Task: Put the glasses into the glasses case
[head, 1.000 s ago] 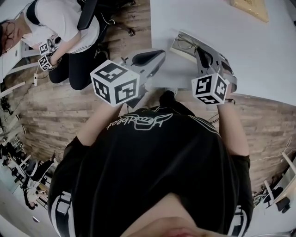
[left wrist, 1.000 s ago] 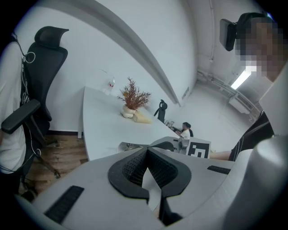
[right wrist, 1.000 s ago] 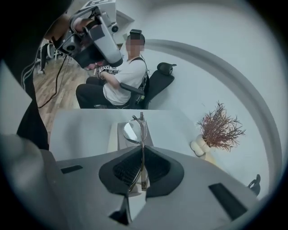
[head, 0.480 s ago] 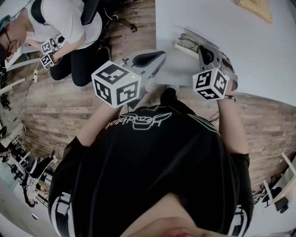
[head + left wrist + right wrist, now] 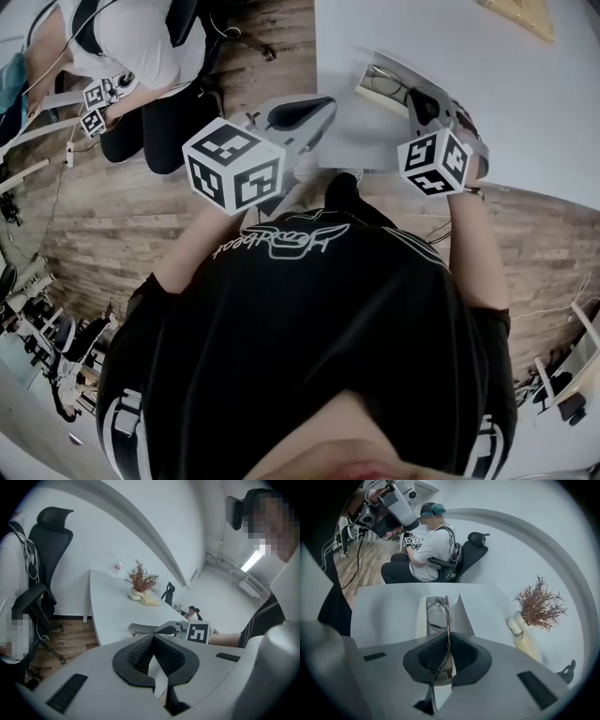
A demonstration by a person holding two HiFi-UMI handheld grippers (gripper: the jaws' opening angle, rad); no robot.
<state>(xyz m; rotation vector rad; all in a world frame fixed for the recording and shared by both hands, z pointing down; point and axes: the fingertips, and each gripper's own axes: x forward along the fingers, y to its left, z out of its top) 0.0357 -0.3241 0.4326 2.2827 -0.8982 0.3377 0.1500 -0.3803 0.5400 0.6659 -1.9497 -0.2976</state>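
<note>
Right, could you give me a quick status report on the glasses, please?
Left gripper shut, empty. Right gripper shut on the glasses, held at the open case. Nothing seen blocking the case.

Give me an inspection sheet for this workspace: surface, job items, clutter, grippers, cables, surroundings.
Surface: white table, mostly bare.
Job's things: glasses held above the open case, not yet released.
Clutter: dried plant in a vase; wooden piece at the table's far side.
Grippers: right gripper shut on the glasses; left gripper shut, nothing between its jaws, at the table's edge.
Cables: cable running across the floor.
Surroundings: wooden floor; a seated person in an office chair.
</note>
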